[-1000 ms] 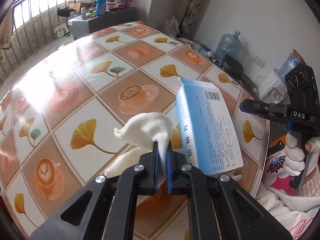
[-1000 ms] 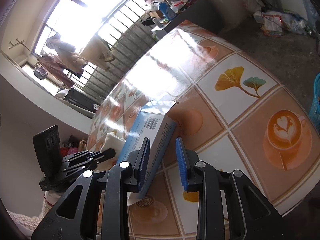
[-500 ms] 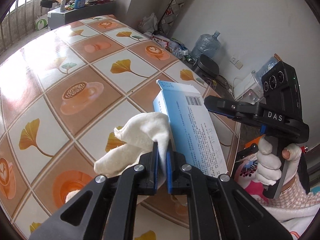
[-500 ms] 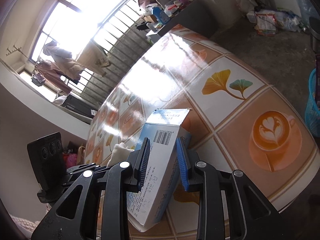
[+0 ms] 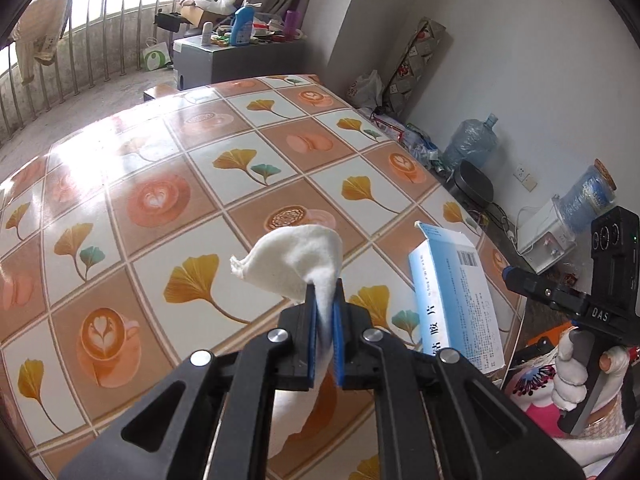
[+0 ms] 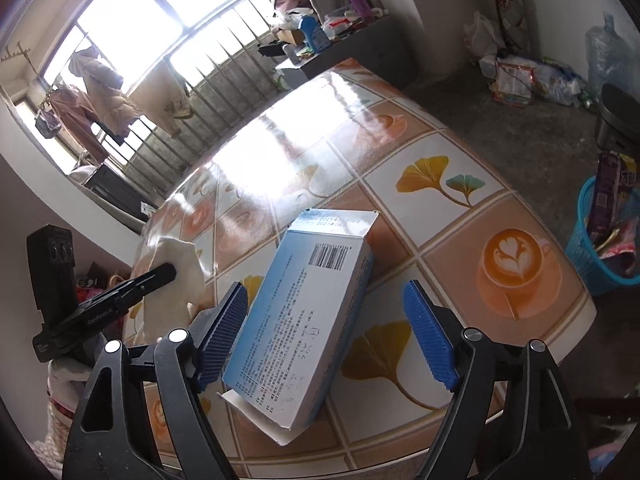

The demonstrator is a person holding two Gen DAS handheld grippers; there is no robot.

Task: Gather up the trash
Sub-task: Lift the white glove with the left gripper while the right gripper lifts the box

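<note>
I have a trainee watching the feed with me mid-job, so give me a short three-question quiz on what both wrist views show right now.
1. True or false: the left gripper is shut on the white tissue.
2. Which fits the right gripper? A) clamped on the blue box; B) jaws wide, the blue box between them with a clear gap on one side; C) nothing between its jaws.
3. Fill in: the blue basket beside the table stands on the ____.

Key: 1 true. 2 B; its jaws have just been opening. 3 floor.
</note>
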